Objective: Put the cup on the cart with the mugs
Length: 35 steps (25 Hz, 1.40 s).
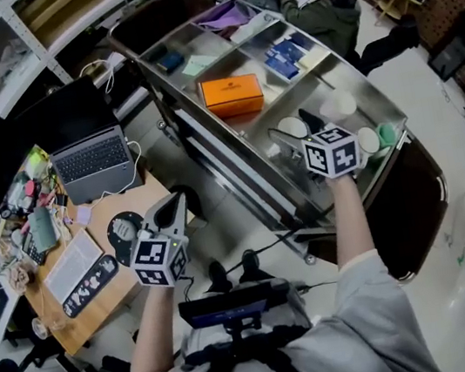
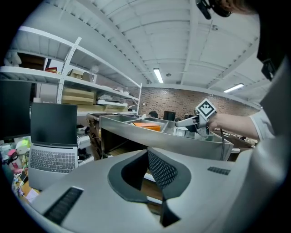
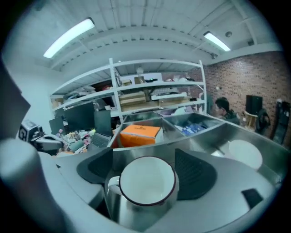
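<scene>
A white enamel cup (image 3: 146,180) with a dark rim and a handle on its left stands between the two jaws of my right gripper (image 3: 145,175), its mouth toward the camera. The black pads (image 3: 196,175) flank it closely without visibly pressing, so the gripper is open. The cup rests low in a steel compartment of the cart (image 1: 206,132). In the head view my right gripper (image 1: 310,122) reaches into the cart's near compartment, where white mugs (image 1: 338,105) sit. My left gripper (image 1: 170,210) is shut with nothing in it, held over the floor by the desk.
An orange box (image 1: 232,94) fills the cart's middle compartment, with blue packs (image 1: 286,57) further back. A wooden desk (image 1: 101,300) with a laptop (image 1: 92,164) and clutter stands to the left. A person (image 1: 322,11) sits beyond the cart. White shelving runs along the back left.
</scene>
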{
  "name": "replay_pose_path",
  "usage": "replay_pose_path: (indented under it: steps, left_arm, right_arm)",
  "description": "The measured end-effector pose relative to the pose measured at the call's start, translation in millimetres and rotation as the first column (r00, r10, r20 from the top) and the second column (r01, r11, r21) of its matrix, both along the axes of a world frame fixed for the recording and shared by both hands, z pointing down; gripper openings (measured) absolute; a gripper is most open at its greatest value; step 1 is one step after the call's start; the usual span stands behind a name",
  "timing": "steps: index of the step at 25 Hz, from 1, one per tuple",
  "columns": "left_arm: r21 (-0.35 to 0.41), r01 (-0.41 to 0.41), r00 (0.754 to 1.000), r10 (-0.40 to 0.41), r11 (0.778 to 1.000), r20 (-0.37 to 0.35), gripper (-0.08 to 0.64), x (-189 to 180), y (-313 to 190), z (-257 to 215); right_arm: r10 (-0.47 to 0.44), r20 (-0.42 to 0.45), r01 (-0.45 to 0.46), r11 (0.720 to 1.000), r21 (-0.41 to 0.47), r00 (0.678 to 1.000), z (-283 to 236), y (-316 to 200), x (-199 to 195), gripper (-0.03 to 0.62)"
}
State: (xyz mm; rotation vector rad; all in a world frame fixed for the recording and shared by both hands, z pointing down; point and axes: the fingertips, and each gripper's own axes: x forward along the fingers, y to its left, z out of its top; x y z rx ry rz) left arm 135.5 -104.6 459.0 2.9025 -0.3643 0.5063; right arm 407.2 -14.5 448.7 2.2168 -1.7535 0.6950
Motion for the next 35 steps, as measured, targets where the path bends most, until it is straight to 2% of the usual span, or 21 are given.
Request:
replay_pose_path:
  steps: [2,3,5,7,9,14,20,21,25,29,32,35]
  left_arm:
    - [-0.01,0.006,1.0,-0.006,1.0,0.001,0.003,-2.1,-0.4,3.4]
    - [-0.016,0.009,1.0,-0.009,1.0,0.001,0.003,-3.0,-0.6,5.2]
    - [-0.028,0.013,1.0,-0.013,1.0,-0.001,0.003,-4.0,-0.9,7.6]
    - [-0.032,0.015,1.0,-0.015,0.999,0.0,0.003,-3.9,0.0,8.7]
    - [-0.033,0.016,1.0,-0.016,0.999,-0.001,0.003,-2.3,1.8,8.7]
    - [-0.033,0.027,1.0,-0.027,0.999,-0.004,0.003,2.2,4.2,7.4]
    - [-0.035,0.063,0.998,-0.062,0.997,0.009,0.003,-3.2,5.6,10.3]
    - [-0.033,0.069,0.998,-0.068,0.997,0.009,0.003,-4.4,5.2,9.9]
    - [-0.03,0.101,0.995,-0.101,0.994,0.009,0.003,-8.8,1.5,7.9]
    - [-0.025,0.118,0.993,-0.118,0.993,-0.002,0.003,0.4,1.6,8.2]
    - [-0.029,0.136,0.991,-0.136,0.99,0.005,0.003,-5.4,0.0,13.2]
    - [-0.02,0.193,0.981,-0.193,0.981,0.024,0.003,-30.3,-10.0,17.4]
  right_arm:
    - [-0.092,-0.095,0.095,0.995,0.028,0.991,-15.2,9.2,-4.7,0.433]
    - [-0.135,-0.137,0.138,0.99,0.01,0.981,-16.9,14.0,-6.7,0.433]
    - [-0.218,-0.172,0.209,0.976,-0.068,0.961,-6.0,19.9,-11.5,0.433]
    - [-0.273,-0.166,0.249,0.956,-0.156,0.948,14.9,19.6,-16.4,0.433]
    - [-0.288,-0.154,0.259,0.948,-0.185,0.945,27.9,16.2,-15.8,0.436]
    - [-0.281,-0.085,0.269,0.954,-0.133,0.956,31.1,12.3,-8.5,0.436]
    - [-0.301,-0.044,0.298,0.953,-0.062,0.953,34.1,-1.3,-13.0,0.432]
    - [-0.301,-0.047,0.299,0.953,-0.059,0.952,34.2,-2.5,-13.6,0.411]
    - [-0.272,-0.02,0.271,0.961,-0.06,0.962,33.6,-1.3,-11.9,0.41]
    - [-0.163,0.022,0.163,0.987,0.005,0.986,14.8,14.4,10.2,0.408]
    - [-0.057,-0.041,0.06,0.994,0.092,0.998,-27.5,27.4,23.3,0.408]
    - [-0.03,-0.135,0.057,0.977,0.205,0.99,-82.2,21.5,10.4,0.408]
